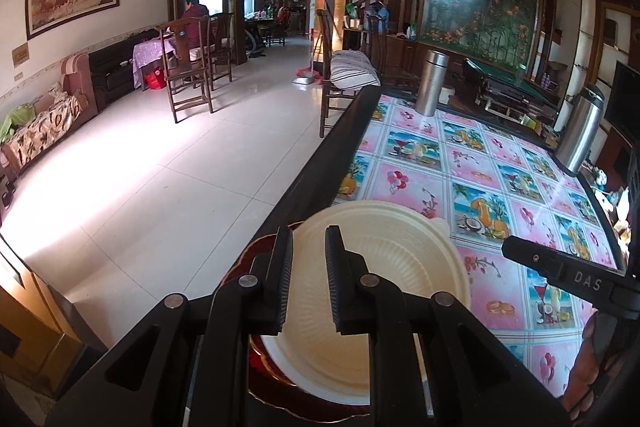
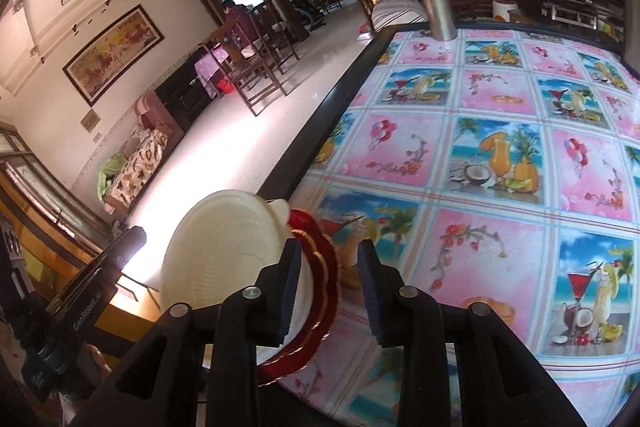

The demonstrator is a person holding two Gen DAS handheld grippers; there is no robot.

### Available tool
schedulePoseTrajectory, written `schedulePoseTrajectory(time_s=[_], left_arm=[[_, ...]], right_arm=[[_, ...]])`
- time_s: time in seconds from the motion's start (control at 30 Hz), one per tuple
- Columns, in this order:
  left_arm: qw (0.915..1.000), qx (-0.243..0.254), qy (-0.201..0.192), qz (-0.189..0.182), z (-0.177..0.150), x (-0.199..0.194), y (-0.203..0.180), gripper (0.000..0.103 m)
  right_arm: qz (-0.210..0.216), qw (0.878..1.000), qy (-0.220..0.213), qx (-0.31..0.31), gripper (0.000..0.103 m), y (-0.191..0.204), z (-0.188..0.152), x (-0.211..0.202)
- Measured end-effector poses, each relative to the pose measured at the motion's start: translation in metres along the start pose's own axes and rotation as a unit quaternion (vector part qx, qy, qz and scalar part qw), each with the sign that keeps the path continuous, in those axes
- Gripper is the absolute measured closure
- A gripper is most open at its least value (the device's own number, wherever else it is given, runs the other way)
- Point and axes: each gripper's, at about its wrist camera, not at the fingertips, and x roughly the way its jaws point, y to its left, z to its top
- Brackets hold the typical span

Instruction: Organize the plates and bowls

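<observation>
A: Two pieces sat nested at the counter (image 2: pixel 480 99) corner: cream bowl (image 1: pixel 372 267) inside the red plate (image 2: pixel 320 267).

B: So stacking looked done?

A: I judged so; no other dishes showed.

B: And each hand-held gripper?

A: Left hand-held gripper (image 1: pixel 307 281) hung above the bowl, fingers narrowly apart, clamping nothing. Right hand-held gripper (image 2: pixel 330 293) stood wider, empty, beside the plate rim.

B: Any differences?

A: Only the left view showed a second steel flask (image 1: pixel 580 135).
</observation>
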Motion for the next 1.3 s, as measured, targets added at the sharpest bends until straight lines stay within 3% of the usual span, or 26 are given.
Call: schedulePoseTrajectory(time_s=[0.03, 0.1, 0.17, 0.3, 0.37, 0.57, 0.8, 0.87, 1.1, 1.3], left_arm=[[0.9999, 0.01, -0.001, -0.005, -0.001, -0.001, -0.009, 0.087], [0.9994, 0.031, -0.005, -0.013, -0.002, -0.004, -0.028, 0.069], [0.9986, 0.049, -0.016, -0.016, -0.003, -0.009, -0.046, 0.038], [0.9946, 0.092, -0.036, -0.029, -0.005, -0.021, -0.087, 0.031], [0.9925, 0.108, -0.036, -0.045, -0.007, -0.023, -0.108, 0.023], [0.9827, 0.165, -0.021, -0.082, -0.023, -0.016, -0.174, 0.023], [0.9736, 0.189, 0.02, -0.126, -0.042, 0.002, -0.231, 0.023], [0.9716, 0.194, 0.027, -0.133, -0.044, 0.009, -0.243, 0.023], [0.9698, 0.199, 0.031, -0.138, -0.042, 0.038, -0.272, 0.023], [0.9712, 0.185, 0.056, -0.14, -0.041, 0.069, -0.282, 0.023]], right_arm=[[-0.016, 1.0, -0.006, 0.003, 0.064, -0.008, 0.0, -0.003], [-0.042, 0.999, -0.012, 0.012, 0.064, -0.028, 0.0, -0.007], [-0.055, 0.998, -0.017, 0.028, 0.064, -0.05, 0.0, -0.012], [-0.078, 0.994, -0.038, 0.062, 0.063, -0.096, -0.001, -0.032], [-0.084, 0.992, -0.048, 0.078, 0.059, -0.117, -0.003, -0.043], [-0.127, 0.983, -0.082, 0.1, 0.05, -0.17, -0.012, -0.076], [-0.176, 0.973, -0.102, 0.108, 0.049, -0.217, -0.024, -0.097], [-0.19, 0.969, -0.115, 0.107, 0.045, -0.226, -0.023, -0.102], [-0.21, 0.957, -0.166, 0.113, 0.032, -0.255, -0.021, -0.099], [-0.232, 0.954, -0.137, 0.131, 0.028, -0.275, -0.02, -0.076]])
